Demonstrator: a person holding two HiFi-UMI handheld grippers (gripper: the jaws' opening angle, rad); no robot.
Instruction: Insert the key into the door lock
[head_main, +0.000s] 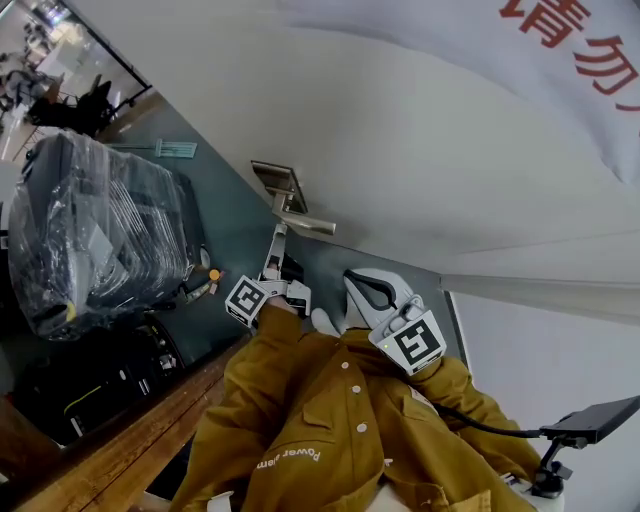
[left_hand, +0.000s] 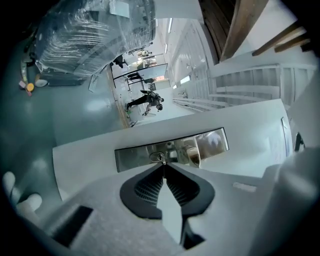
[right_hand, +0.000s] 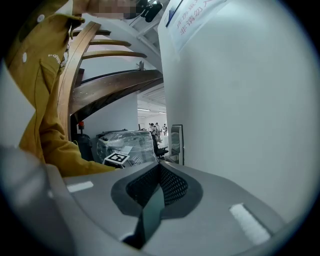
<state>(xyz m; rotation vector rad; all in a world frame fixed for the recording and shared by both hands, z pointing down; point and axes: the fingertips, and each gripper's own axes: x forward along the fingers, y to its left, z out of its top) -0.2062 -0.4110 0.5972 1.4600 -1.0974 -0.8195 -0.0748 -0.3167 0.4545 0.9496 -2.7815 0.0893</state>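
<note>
A white door (head_main: 420, 150) carries a shiny metal lock plate (head_main: 280, 185) with a lever handle (head_main: 305, 222). My left gripper (head_main: 272, 262) points at the plate from just below the handle. In the left gripper view its jaws (left_hand: 162, 167) are pinched together on a thin sliver of key (left_hand: 163, 161). The key's tip lies right at the keyhole (left_hand: 156, 157) in the plate (left_hand: 170, 150). I cannot tell whether it has gone in. My right gripper (head_main: 375, 290) hangs beside the door to the right, shut with nothing in it (right_hand: 160, 166). The plate (right_hand: 177, 142) shows edge-on there.
A plastic-wrapped stack of goods (head_main: 95, 230) stands on the grey floor to the left, with small items (head_main: 212, 275) near it. A wooden stair rail (head_main: 120, 430) runs behind me. A notice with red characters (head_main: 570, 40) is on the door. A tablet on a stand (head_main: 595, 420) sits at lower right.
</note>
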